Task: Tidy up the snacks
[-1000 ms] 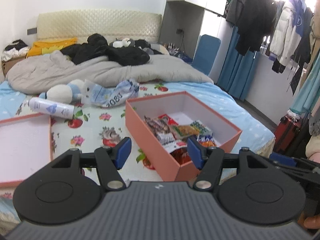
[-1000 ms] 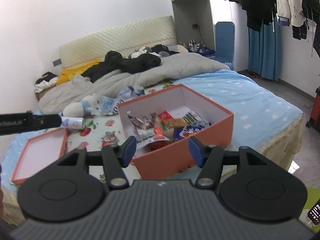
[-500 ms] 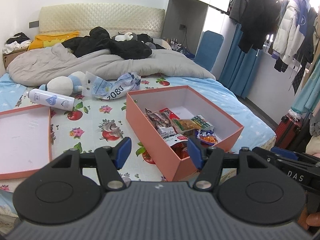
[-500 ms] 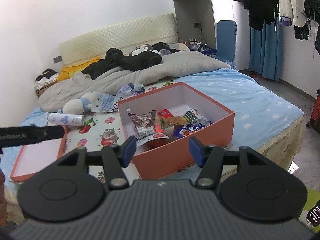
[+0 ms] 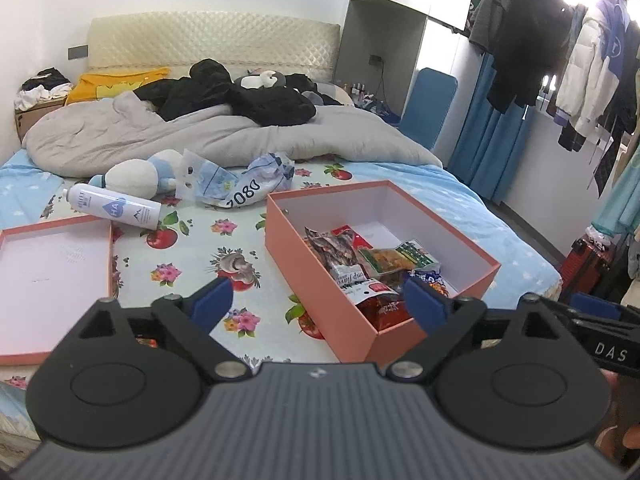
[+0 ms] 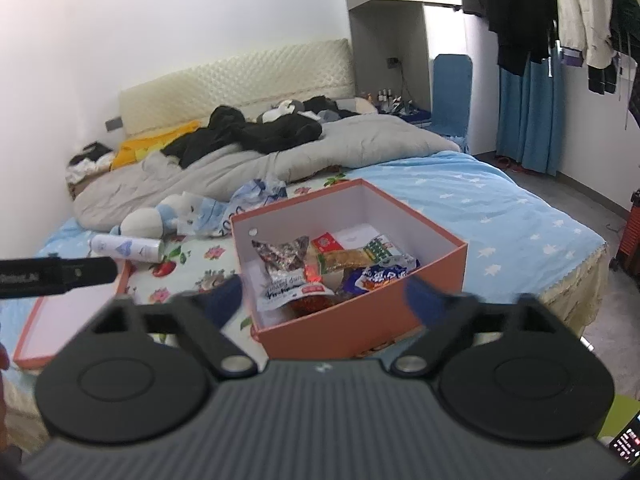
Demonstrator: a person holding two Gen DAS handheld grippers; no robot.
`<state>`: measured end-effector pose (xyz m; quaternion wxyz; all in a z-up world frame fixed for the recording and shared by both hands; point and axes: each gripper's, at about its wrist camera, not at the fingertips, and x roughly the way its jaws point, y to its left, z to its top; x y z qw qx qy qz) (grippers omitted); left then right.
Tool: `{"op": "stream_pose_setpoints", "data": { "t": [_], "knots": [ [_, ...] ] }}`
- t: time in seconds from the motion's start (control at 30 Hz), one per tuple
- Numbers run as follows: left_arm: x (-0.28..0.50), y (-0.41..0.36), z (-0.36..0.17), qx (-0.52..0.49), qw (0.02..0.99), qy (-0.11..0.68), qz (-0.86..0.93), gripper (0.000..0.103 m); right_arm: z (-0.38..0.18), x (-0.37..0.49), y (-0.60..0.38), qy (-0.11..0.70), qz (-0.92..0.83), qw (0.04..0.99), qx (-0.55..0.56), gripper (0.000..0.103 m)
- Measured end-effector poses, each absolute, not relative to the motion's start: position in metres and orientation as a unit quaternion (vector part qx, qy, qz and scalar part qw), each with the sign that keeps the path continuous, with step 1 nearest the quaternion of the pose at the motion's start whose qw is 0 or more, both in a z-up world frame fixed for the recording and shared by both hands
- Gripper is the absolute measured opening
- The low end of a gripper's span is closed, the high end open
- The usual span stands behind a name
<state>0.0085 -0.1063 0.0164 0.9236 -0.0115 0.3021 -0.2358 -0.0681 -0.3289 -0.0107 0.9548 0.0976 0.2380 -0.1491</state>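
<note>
Snacks (image 5: 362,266) lie loosely piled in the near end of the open box (image 5: 316,280) on the bed, the lid (image 5: 52,276) lies apart at left, and both the left gripper (image 5: 318,300) and right gripper (image 6: 326,300) stand spread and empty; tidying and closing apparently remain.

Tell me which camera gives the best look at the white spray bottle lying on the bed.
The left wrist view: the white spray bottle lies unobstructed, its blue heart label sharp. In the right wrist view the bottle appears smaller and softer, just above the left gripper's arm crossing that picture.
</note>
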Motion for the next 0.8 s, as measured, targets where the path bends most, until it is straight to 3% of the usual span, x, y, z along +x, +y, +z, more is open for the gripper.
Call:
{"op": "stream_pose_setpoints", "data": {
  "t": [0.1, 0.8],
  "knots": [
    [0.011, -0.106, 0.017, -0.007, 0.924, 0.302, -0.233, 0.096, -0.011, -0.064, -0.329, 0.242, -0.148, 0.954, 0.093, 0.101],
    [0.033, -0.112, 0.015, 0.004, 0.924, 0.32, -0.211, 0.096, -0.01, -0.052, -0.328, 0.242, -0.148, 0.955, 0.094, 0.101]
  ]
}}
